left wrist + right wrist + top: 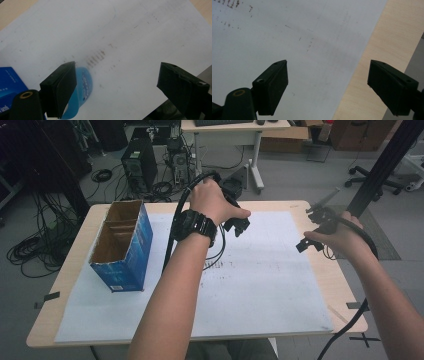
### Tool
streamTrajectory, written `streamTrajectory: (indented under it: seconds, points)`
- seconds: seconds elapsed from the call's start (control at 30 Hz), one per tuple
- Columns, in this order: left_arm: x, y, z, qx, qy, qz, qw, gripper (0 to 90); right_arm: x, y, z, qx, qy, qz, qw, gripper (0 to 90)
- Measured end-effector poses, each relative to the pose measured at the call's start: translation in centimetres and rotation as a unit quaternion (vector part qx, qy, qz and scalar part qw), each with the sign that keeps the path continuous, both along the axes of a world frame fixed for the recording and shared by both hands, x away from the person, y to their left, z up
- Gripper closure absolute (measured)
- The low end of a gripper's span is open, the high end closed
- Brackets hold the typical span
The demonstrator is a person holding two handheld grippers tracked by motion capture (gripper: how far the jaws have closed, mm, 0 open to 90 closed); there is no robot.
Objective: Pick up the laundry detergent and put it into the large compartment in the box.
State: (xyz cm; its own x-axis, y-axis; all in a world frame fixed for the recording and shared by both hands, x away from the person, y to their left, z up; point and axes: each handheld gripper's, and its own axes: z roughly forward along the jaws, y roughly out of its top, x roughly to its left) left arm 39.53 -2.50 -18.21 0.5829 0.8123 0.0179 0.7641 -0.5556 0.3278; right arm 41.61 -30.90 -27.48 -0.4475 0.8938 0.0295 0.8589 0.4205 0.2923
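From above, the blue box (122, 247) stands open-topped at the bench's (310, 210) left, well apart from both hand-held grippers. The left hand-held gripper (116, 82) gapes wide and empty, the box's corner at its lower left; swing squarely toward it. The right hand-held gripper (328, 83) is equally wide, empty.

Blue box (131, 251), brown inside; white sheet (270, 285), brown specks; black fingers (61, 86).

Glossy cardboard box (125, 247), matt paper sheet (260, 280)
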Motion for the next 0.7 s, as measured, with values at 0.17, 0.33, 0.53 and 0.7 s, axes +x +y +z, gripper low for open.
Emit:
streamTrajectory:
  seconds: [0.17, 0.33, 0.53, 0.7]
  points:
    - [0.2, -0.1, 0.0, 0.001, -0.002, 0.0, 1.0, 15.5, 0.2, -0.2, -0.1, 0.002, 0.001, 0.0, 1.0, 17.1]
    - [0.3, 0.0, 0.0, 0.003, -0.001, -0.002, 1.0, 15.2, 0.3, -0.5, -0.4, 0.003, 0.002, 0.0, 1.0, 17.1]
    - [0.4, 0.5, 0.2, 0.001, -0.001, 0.004, 1.0, 15.2, 0.4, -0.5, -0.6, 0.003, 0.005, -0.001, 1.0, 17.1]
    - [0.6, 1.1, 0.3, 0.001, 0.0, 0.012, 0.9999, 14.6, 0.5, -0.3, -0.7, 0.005, 0.005, 0.001, 1.0, 17.1]
